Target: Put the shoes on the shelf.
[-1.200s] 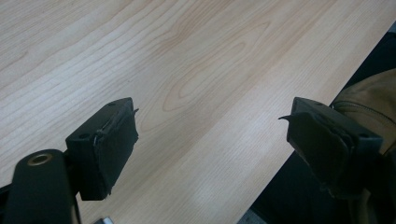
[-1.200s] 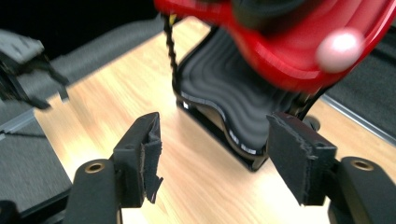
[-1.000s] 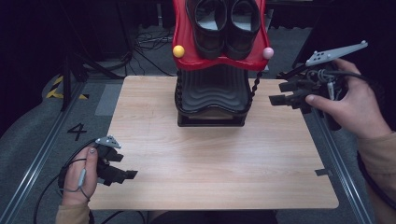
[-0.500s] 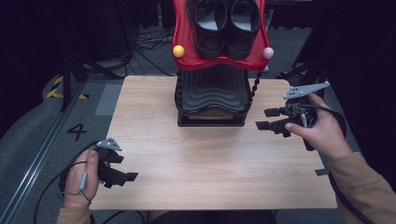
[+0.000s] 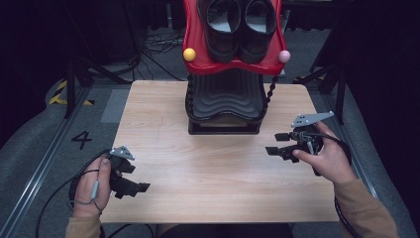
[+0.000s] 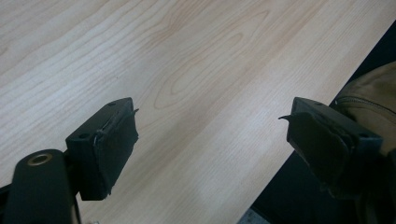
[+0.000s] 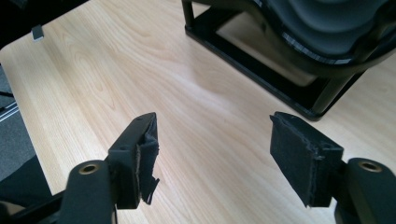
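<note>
A pair of black shoes (image 5: 240, 27) sits on the red top tier (image 5: 198, 49) of a shoe rack at the back of the table; a black wavy lower tier (image 5: 225, 96) lies beneath it, and its black frame (image 7: 261, 70) appears in the right gripper view. My left gripper (image 5: 138, 184) rests near the table's front left corner, open, with nothing between its pads (image 6: 109, 144). My right gripper (image 5: 276, 144) hovers low over the table to the right of the rack, open and empty, one pad (image 7: 299, 154) toward the rack's base.
The wooden table (image 5: 208, 173) stretches between the two grippers. A yellow ball (image 5: 188, 54) and a pink ball (image 5: 284, 56) cap the red tier's front corners. Cables and stand legs (image 5: 74, 79) lie on the grey floor behind; a brown sleeve (image 6: 369, 98) is past the table's front edge.
My right gripper has come down and toward the person, from high at the table's right rear to low beside the rack's front right. The left gripper has stayed put.
</note>
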The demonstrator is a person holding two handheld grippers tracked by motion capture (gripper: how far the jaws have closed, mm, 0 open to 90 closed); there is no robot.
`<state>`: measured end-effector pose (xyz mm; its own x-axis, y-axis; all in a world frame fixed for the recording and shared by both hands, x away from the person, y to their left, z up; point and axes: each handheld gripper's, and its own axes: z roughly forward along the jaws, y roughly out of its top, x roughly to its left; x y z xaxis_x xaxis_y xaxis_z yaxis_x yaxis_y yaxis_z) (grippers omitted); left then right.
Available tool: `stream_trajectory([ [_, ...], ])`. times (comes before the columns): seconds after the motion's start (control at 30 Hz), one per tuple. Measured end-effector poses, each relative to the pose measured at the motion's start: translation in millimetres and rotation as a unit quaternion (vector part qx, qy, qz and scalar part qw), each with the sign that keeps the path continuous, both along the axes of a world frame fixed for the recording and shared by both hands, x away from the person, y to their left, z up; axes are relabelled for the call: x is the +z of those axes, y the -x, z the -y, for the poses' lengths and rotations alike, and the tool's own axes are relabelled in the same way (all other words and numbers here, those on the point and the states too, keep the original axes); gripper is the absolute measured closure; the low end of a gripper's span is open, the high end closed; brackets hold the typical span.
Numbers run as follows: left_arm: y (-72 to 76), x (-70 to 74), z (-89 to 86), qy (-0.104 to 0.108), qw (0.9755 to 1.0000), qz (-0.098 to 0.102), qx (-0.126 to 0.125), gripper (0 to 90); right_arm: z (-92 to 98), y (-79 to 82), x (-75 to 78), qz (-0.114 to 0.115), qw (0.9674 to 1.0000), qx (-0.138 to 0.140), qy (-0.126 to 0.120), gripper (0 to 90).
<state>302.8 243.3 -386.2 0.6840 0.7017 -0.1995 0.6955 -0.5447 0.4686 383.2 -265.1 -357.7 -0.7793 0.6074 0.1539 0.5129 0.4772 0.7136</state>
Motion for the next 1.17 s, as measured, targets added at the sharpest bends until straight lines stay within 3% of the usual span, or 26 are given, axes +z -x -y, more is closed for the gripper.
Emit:
stream_trajectory([
  [0.23, -2.2, -0.6, 2.1, 0.003, 0.9999, 0.013, -0.003, 16.7, 3.0, 4.1, -32.6, -0.019, 0.9994, -0.016, -0.023, 33.3],
  [0.53, -3.1, -4.8, -4.5, -0.001, 1.0000, 0.000, 0.004, 16.8, 8.1, 0.1, -55.9, -0.039, 0.9987, -0.030, 0.012, 33.4],
  [0.87, -5.3, -10.0, -6.5, -0.002, 0.9999, -0.012, 0.006, 16.8, 5.3, -4.7, -80.4, -0.070, 0.9957, -0.025, 0.055, 31.3],
  [1.17, -7.4, -14.1, -5.9, -0.011, 0.9998, -0.006, 0.016, 17.0, 7.7, -7.1, -87.4, -0.073, 0.9949, -0.028, 0.064, 31.0],
])
